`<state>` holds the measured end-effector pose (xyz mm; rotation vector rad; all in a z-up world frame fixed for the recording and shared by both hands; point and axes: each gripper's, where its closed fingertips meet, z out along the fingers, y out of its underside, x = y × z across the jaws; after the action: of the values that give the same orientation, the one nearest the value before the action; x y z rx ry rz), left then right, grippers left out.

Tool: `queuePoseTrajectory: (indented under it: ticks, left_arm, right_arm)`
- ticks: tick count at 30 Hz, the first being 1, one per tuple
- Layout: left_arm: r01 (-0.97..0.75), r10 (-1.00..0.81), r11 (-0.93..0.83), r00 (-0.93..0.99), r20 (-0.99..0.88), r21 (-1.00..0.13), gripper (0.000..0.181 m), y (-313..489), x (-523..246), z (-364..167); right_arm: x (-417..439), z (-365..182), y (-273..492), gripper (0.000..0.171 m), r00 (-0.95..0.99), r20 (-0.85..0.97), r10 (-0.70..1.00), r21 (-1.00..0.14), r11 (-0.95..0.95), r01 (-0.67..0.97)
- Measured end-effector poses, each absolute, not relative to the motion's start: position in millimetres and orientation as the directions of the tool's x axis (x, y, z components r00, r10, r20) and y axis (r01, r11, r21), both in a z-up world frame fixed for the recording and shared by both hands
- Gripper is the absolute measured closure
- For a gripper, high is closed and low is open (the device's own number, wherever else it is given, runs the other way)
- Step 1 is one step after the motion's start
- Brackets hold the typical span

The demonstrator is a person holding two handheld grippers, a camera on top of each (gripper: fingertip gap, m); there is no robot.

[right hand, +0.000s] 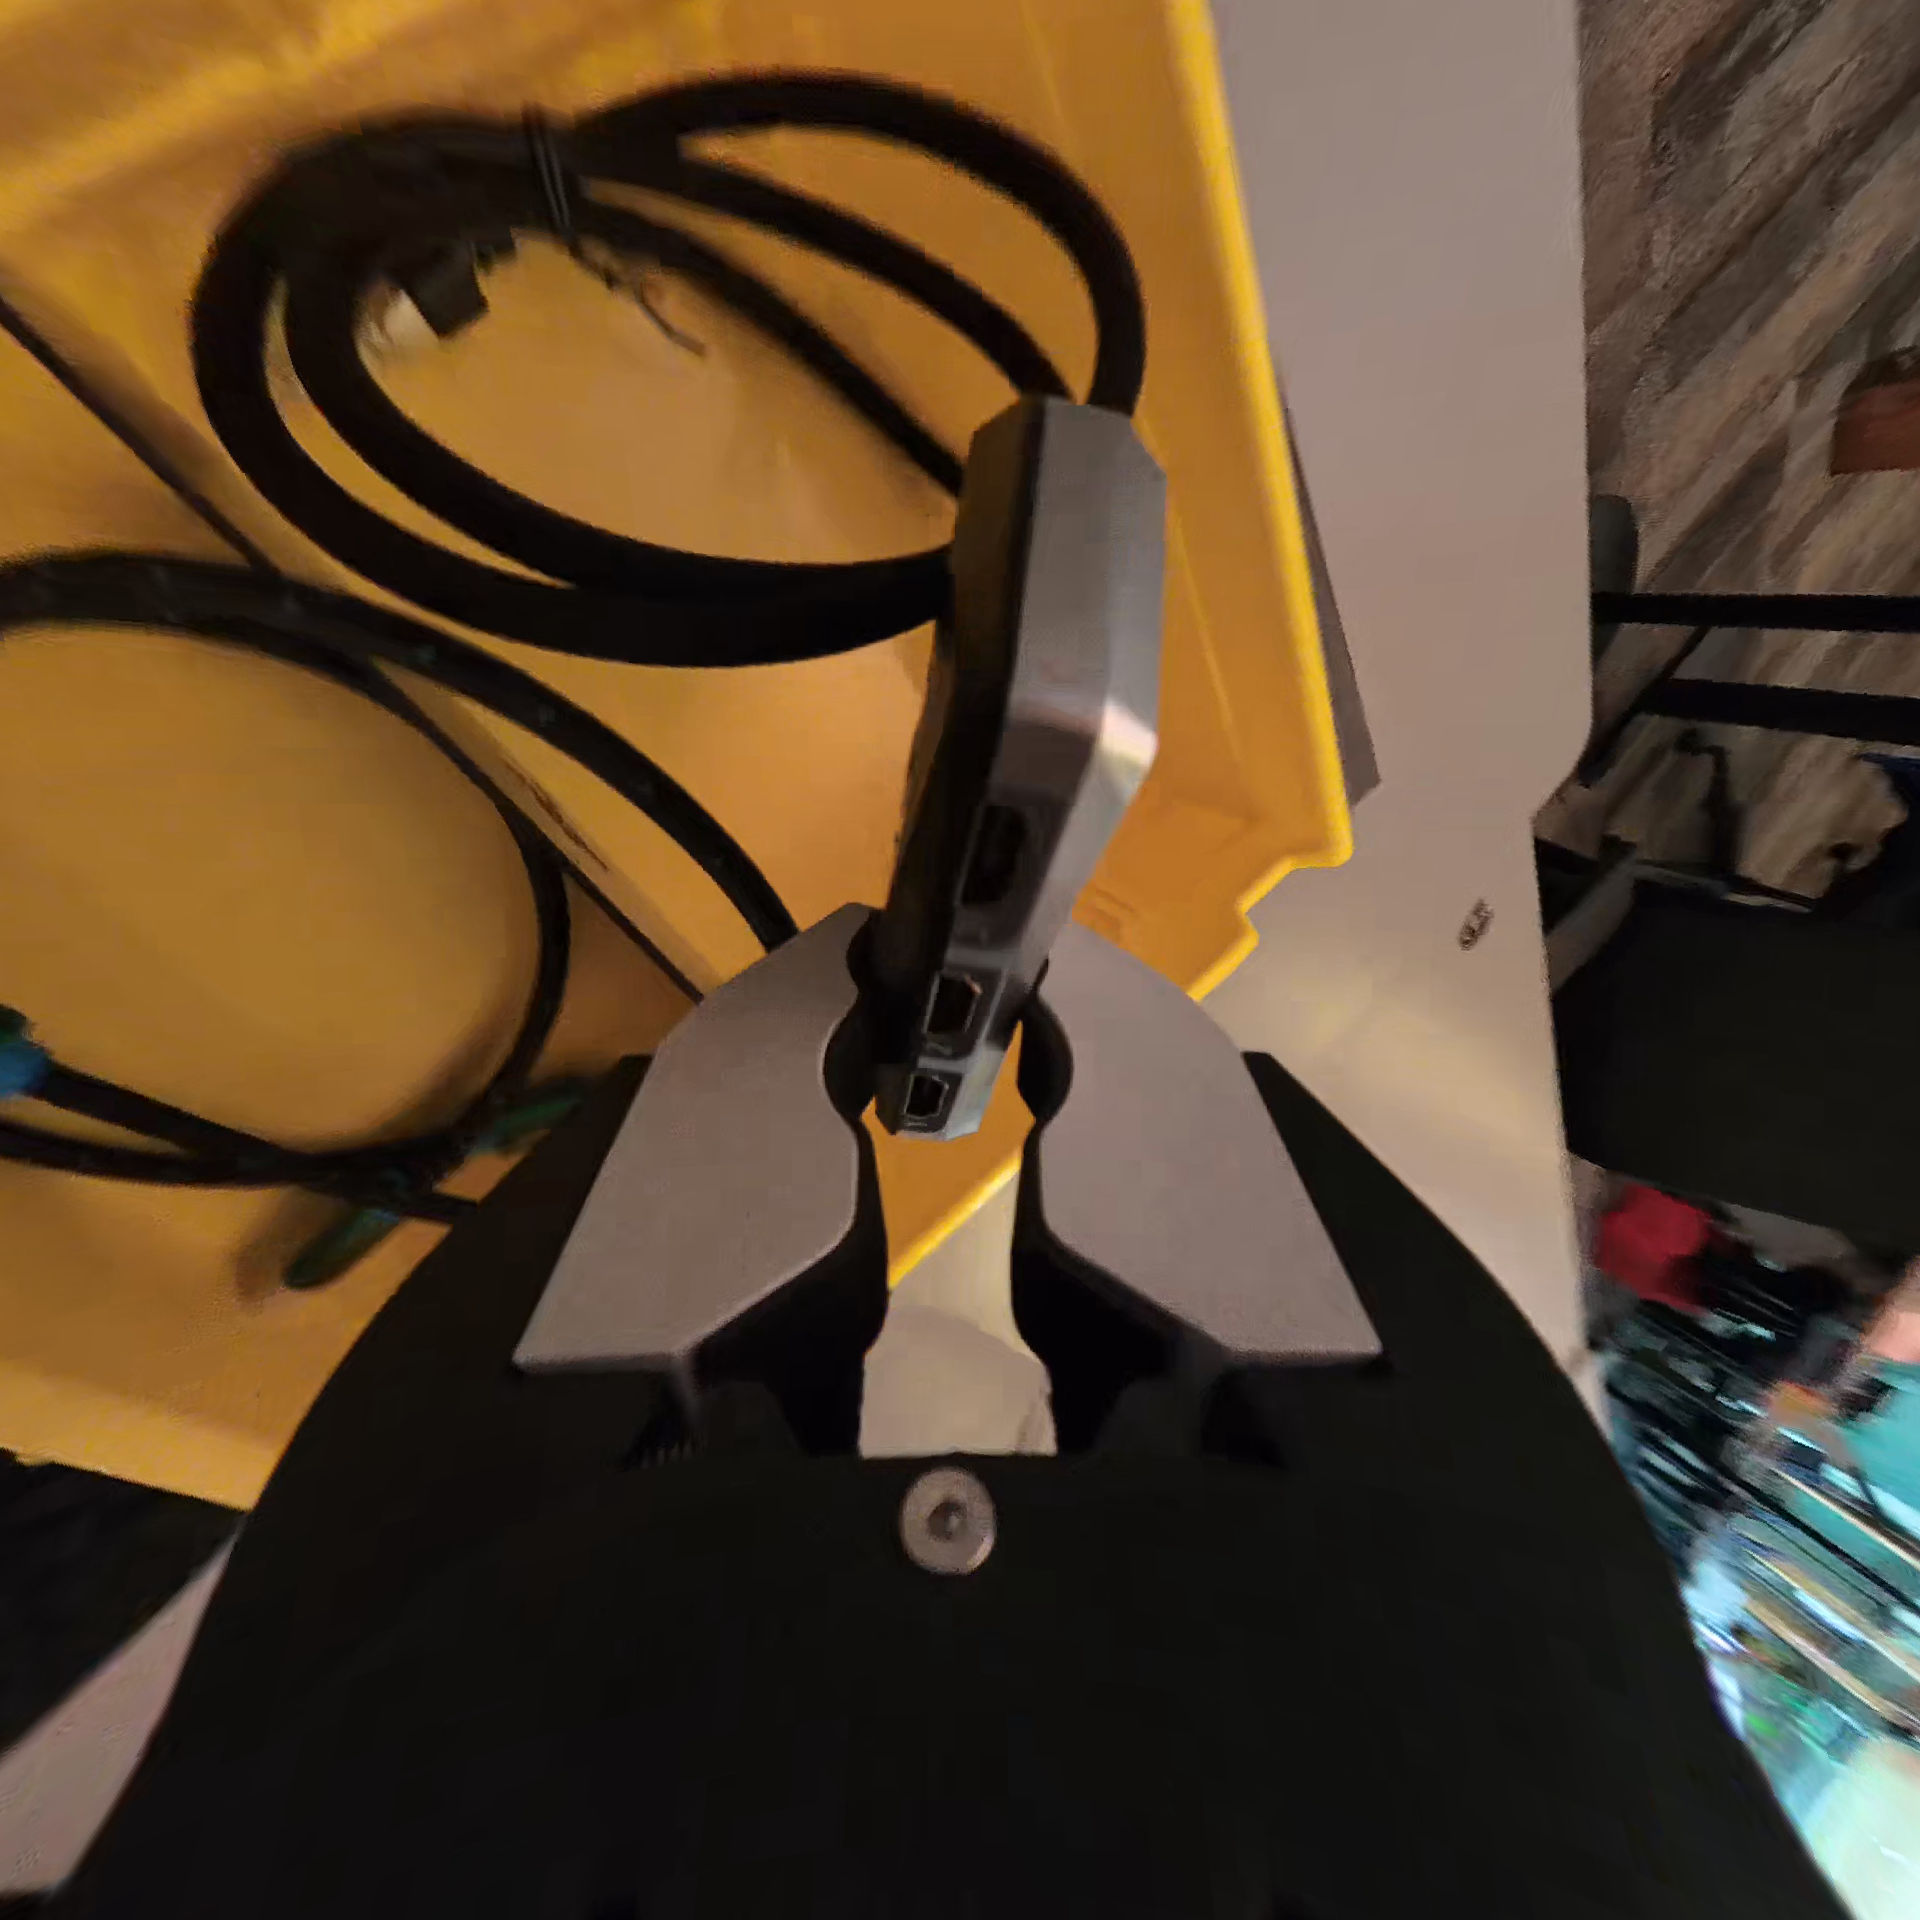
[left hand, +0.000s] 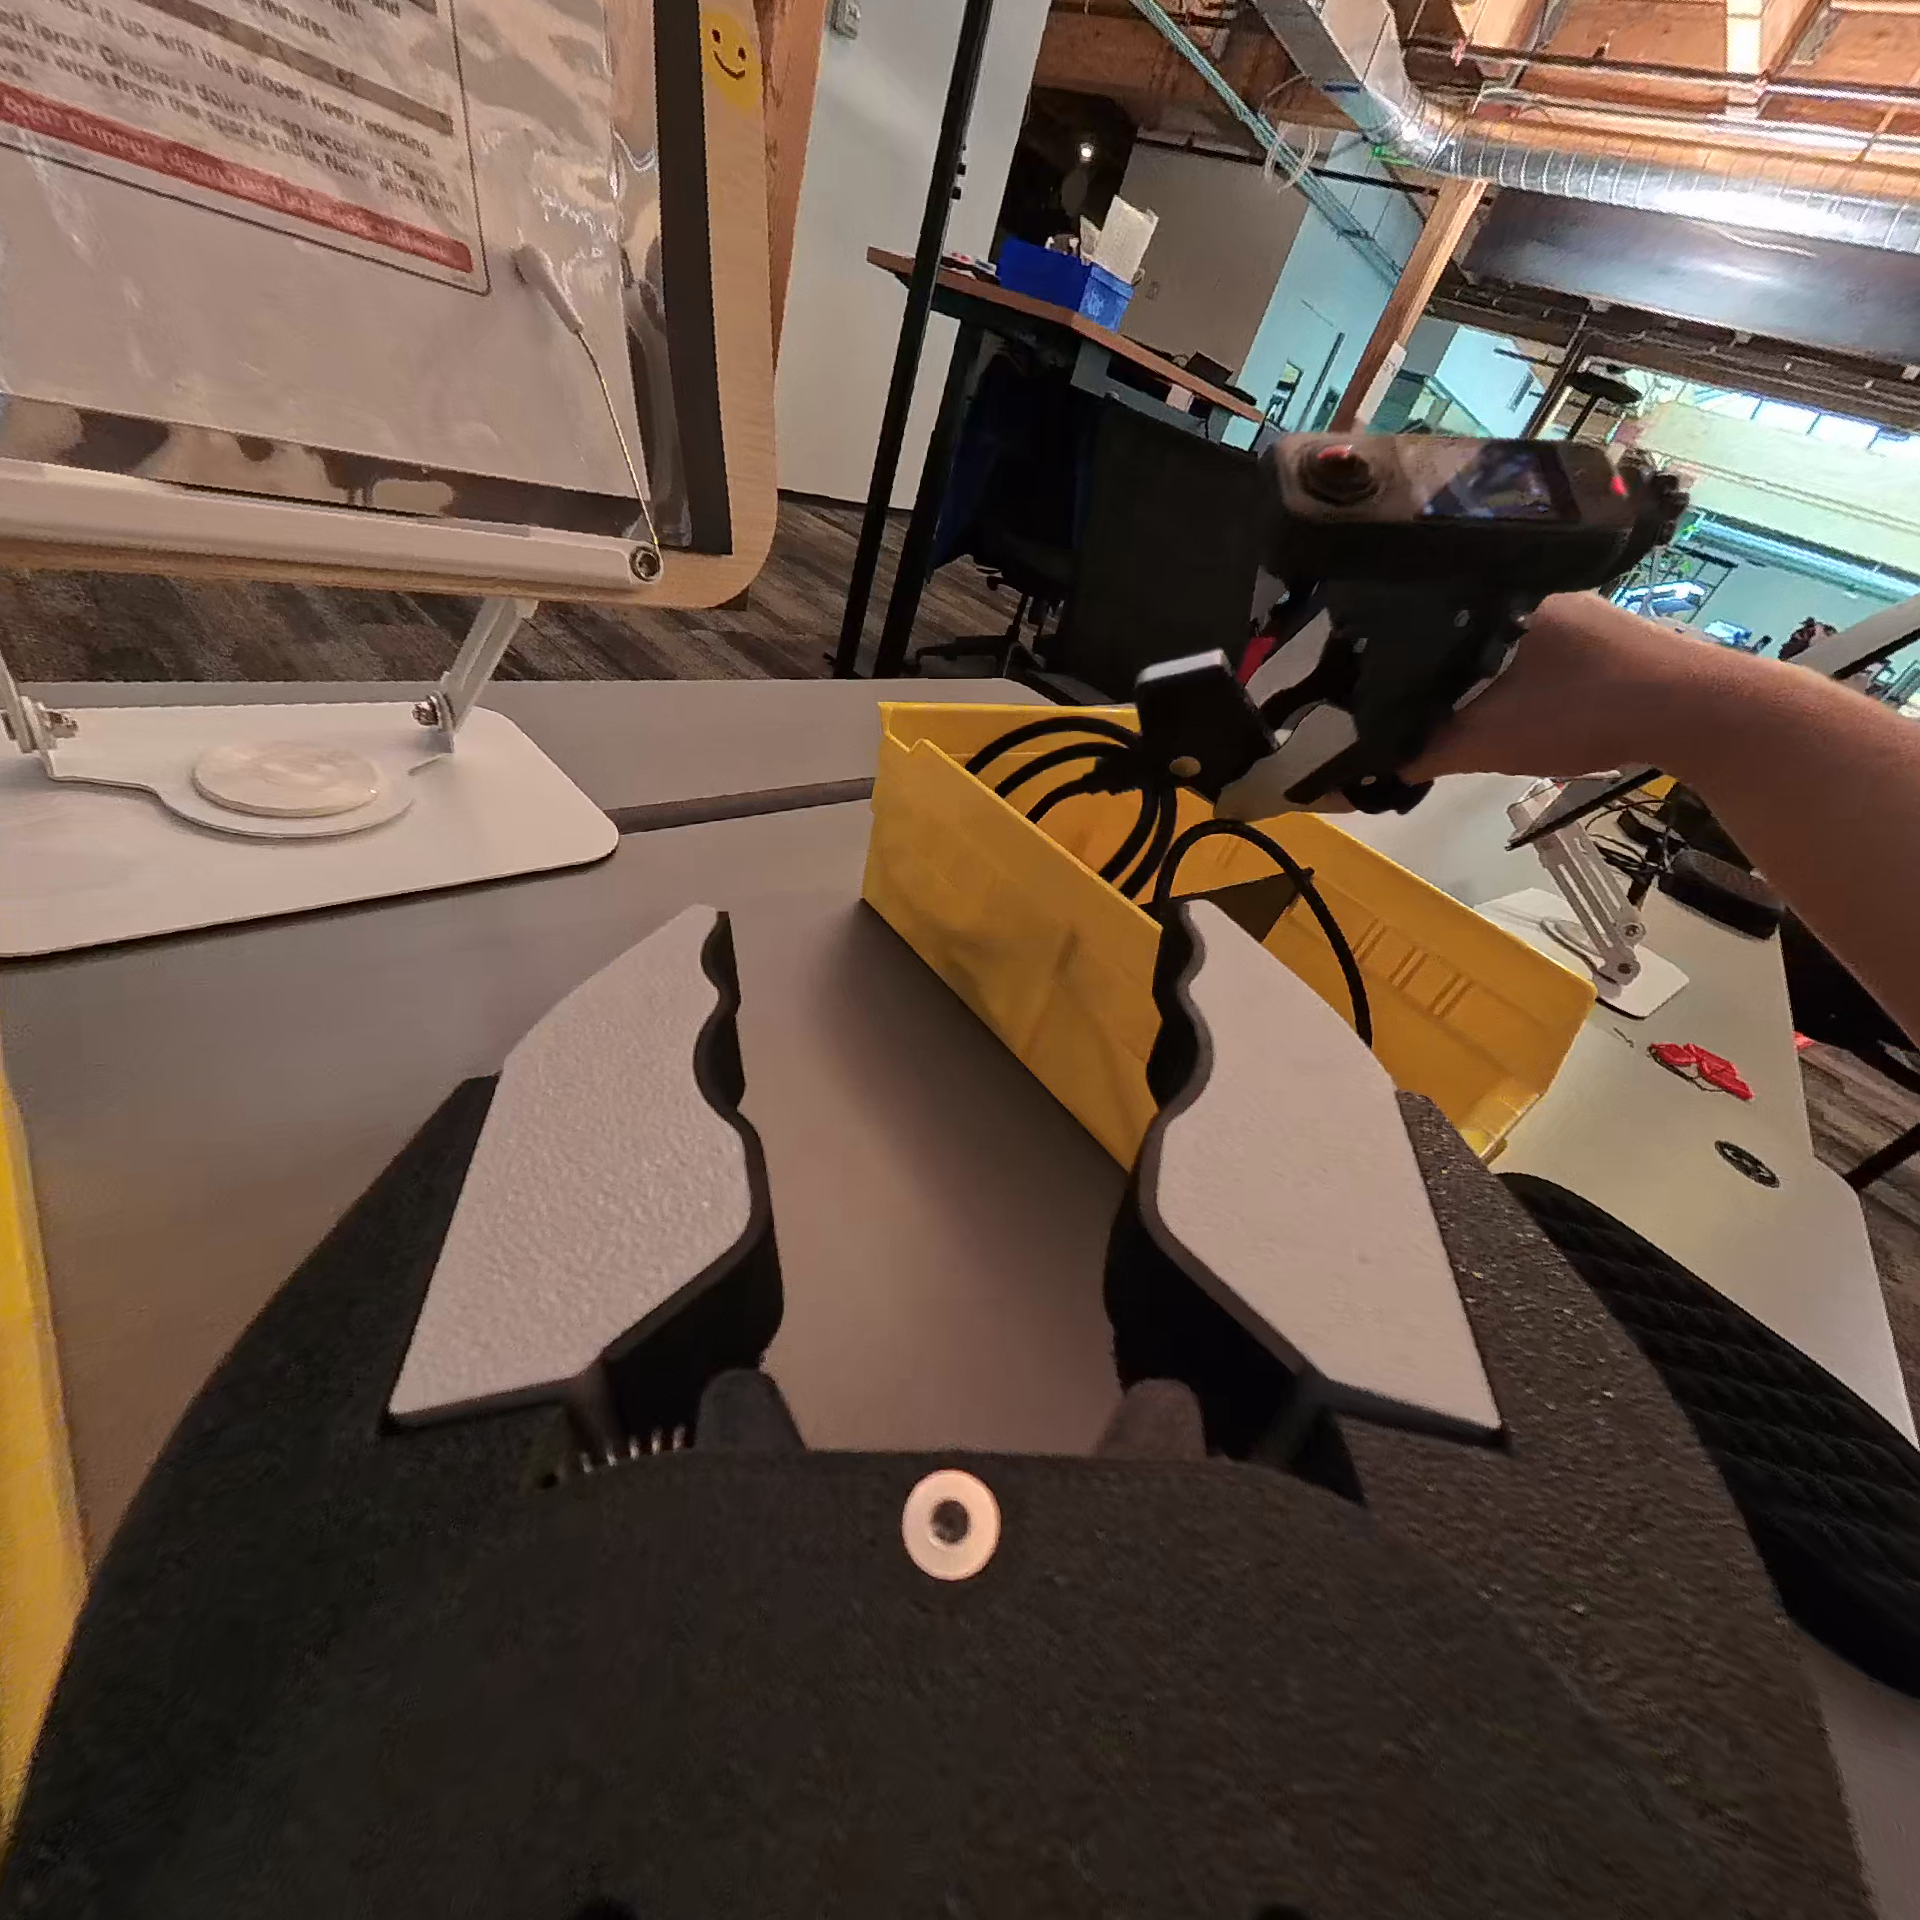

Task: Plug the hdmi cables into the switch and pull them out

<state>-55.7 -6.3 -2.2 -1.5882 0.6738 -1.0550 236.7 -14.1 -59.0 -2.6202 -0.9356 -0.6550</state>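
Note:
My right gripper point(right hand: 951, 1029) is shut on a grey HDMI switch point(right hand: 1049, 665) and holds it edge-up above a yellow bin point(right hand: 312, 935). The switch shows three empty ports along its near edge. Black HDMI cables point(right hand: 644, 582) lie coiled in the bin, one with a zip tie. In the left wrist view the right gripper point(left hand: 1262, 774) holds the switch point(left hand: 1195, 717) over the bin point(left hand: 997, 935), with cables point(left hand: 1049, 769) rising out of it. My left gripper point(left hand: 951, 1023) is open and empty, low over the dark table, just left of the bin.
A white stand point(left hand: 301, 821) holding an instruction board point(left hand: 312, 260) sits at the table's back left. A person's forearm point(left hand: 1745, 748) comes in from the right. Red items point(left hand: 1704, 1068) lie on the grey table to the right. Another yellow edge point(left hand: 31, 1351) borders the left. The grippers' ends are close to 30 cm from one another.

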Motion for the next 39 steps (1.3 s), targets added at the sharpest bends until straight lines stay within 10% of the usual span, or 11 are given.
queuePoseTrajectory:
  ticks: [14, 25, 32, 39]
  left_arm:
    - [0.113, -0.851, -0.324, 0.398, 0.342, -0.939, 0.118, -8.6, -53.3, -3.5]
    - [0.099, -0.862, -0.285, 0.409, 0.300, -0.953, 0.123, -9.3, -53.2, -1.9]
    - [-0.041, -0.826, -0.203, 0.544, 0.149, -0.978, 0.123, -0.6, -58.5, -12.7]
    - [-0.140, -0.863, -0.203, 0.493, 0.110, -0.969, 0.123, -9.8, -47.9, -28.7]
  right_arm:
    - [277.0, -87.8, -45.0, 0.148, 0.834, 0.310, 0.456, -0.001, -0.877, 0.480]
    - [258.8, -1.0, -11.4, 0.130, 0.877, 0.335, 0.344, -0.457, -0.754, 0.471]
    - [158.5, 107.8, 0.1, 0.133, 0.874, 0.374, 0.309, -0.846, -0.272, 0.458]
    - [55.7, 133.9, -24.8, 0.137, 0.841, 0.352, 0.411, -0.919, -0.022, 0.395]
